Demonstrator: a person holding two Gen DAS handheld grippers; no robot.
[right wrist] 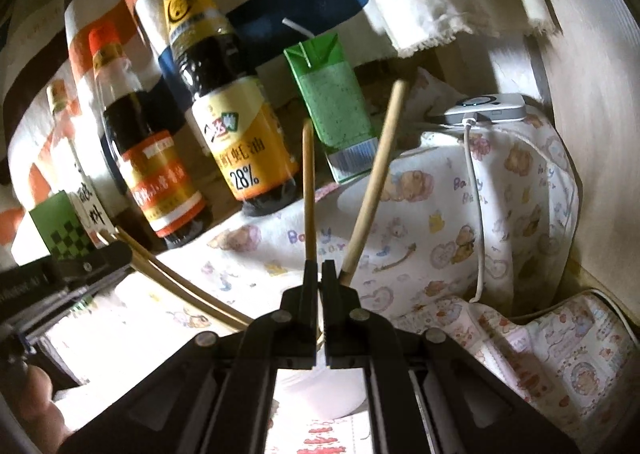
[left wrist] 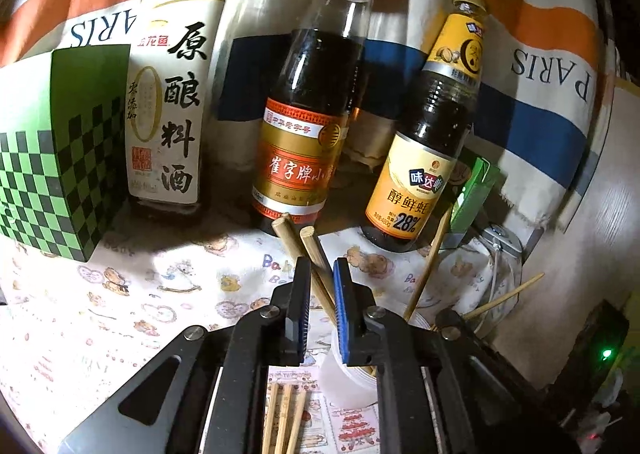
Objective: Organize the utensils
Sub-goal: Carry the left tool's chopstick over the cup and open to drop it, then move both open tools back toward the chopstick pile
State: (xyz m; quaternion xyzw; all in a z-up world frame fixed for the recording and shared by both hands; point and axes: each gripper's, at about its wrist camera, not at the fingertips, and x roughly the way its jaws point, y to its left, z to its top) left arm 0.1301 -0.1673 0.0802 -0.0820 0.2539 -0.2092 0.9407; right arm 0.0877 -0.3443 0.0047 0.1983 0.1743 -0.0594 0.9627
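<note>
My left gripper (left wrist: pixel 321 266) is shut on two bamboo chopsticks (left wrist: pixel 304 250) that cross between its fingers and angle down toward a white cup (left wrist: pixel 348 378) below. Several more chopsticks (left wrist: pixel 284 422) lie on the cloth under the gripper. My right gripper (right wrist: pixel 319 268) is shut on a thin chopstick (right wrist: pixel 308 189) that points up. A thicker chopstick (right wrist: pixel 376 181) leans beside its right finger; whether it is gripped is unclear. The white cup (right wrist: pixel 320 386) sits under the right gripper. The left gripper (right wrist: pixel 76 270) with its two chopsticks (right wrist: pixel 180 286) shows at the left of the right wrist view.
Three sauce bottles stand at the back: rice wine (left wrist: pixel 172 105), a red-labelled one (left wrist: pixel 304 133), a yellow-labelled one (left wrist: pixel 424 149). A green checked box (left wrist: pixel 60 149) is at left, a green carton (right wrist: pixel 332 101) and a charging device (right wrist: pixel 488 109) at right. A wooden wall (left wrist: pixel 592 213) is on the right.
</note>
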